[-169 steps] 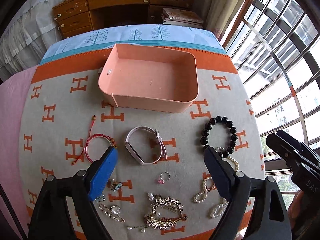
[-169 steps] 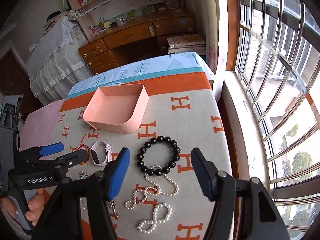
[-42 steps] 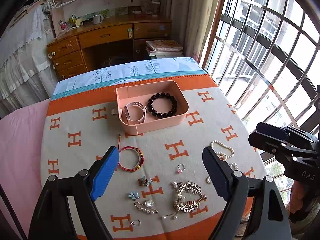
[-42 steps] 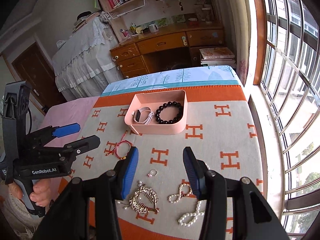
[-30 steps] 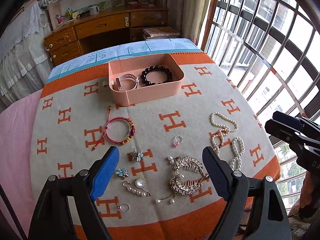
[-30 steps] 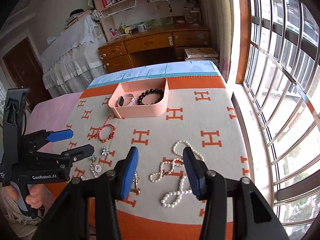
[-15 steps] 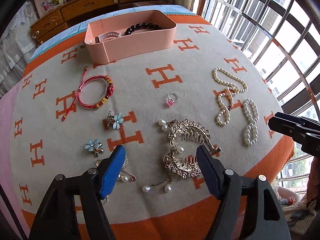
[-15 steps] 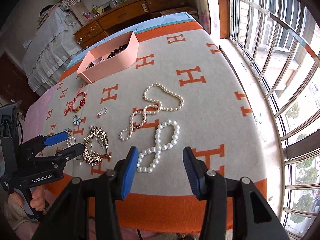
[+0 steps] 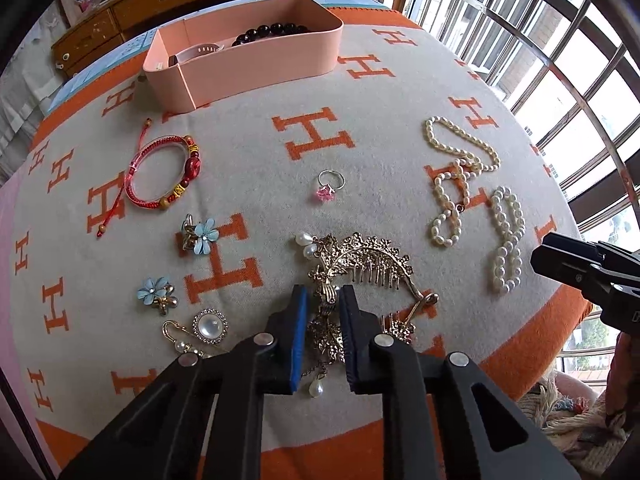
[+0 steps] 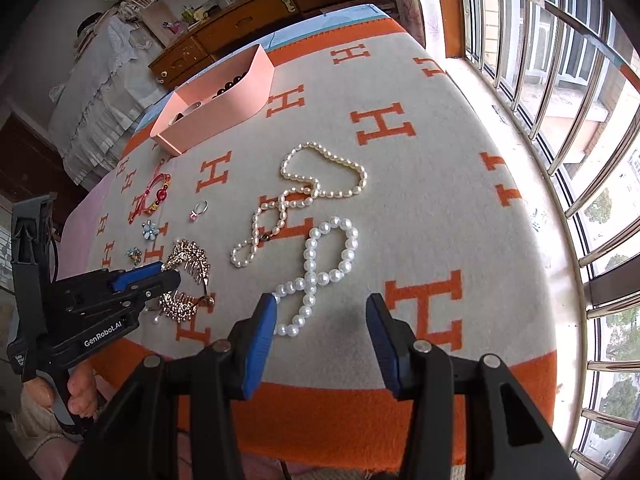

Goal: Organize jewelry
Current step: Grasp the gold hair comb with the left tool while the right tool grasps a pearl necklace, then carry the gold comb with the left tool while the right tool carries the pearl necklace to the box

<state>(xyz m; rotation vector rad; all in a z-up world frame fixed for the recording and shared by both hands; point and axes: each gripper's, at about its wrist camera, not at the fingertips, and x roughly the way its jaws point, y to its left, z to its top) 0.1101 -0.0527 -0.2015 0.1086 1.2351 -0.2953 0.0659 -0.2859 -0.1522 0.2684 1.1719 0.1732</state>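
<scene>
My left gripper (image 9: 323, 300) is closing, its blue pads pinching the gold hair comb (image 9: 362, 268) low in the left view. My right gripper (image 10: 321, 312) stands half spread and empty over the blanket (image 10: 420, 208); the tail of the big-pearl strand (image 10: 324, 264) lies just inside its left pad, untouched.

Around the comb: a pearl brooch (image 9: 208, 326) at lower left, two blue flower clips (image 9: 202, 236) (image 9: 154, 292) above that, a pink-stone ring (image 9: 330, 186) near centre, a red cord bracelet (image 9: 164, 178) at left. A small-pearl necklace (image 9: 460, 184) lies at right, its loops just beside the big-pearl strand. Nothing lies between either gripper and its piece. At the right edge of the left view the right gripper's black body juts in.

The pink box (image 9: 256, 56) sits at upper centre, holding a black bead bracelet (image 9: 272, 32) and a pale watch (image 9: 198, 50).

A second ago both grippers hung higher, the box looked far off, and my left fingers were spread wide over the comb; now both are down close to the blanket, and the left has narrowed onto the comb.
</scene>
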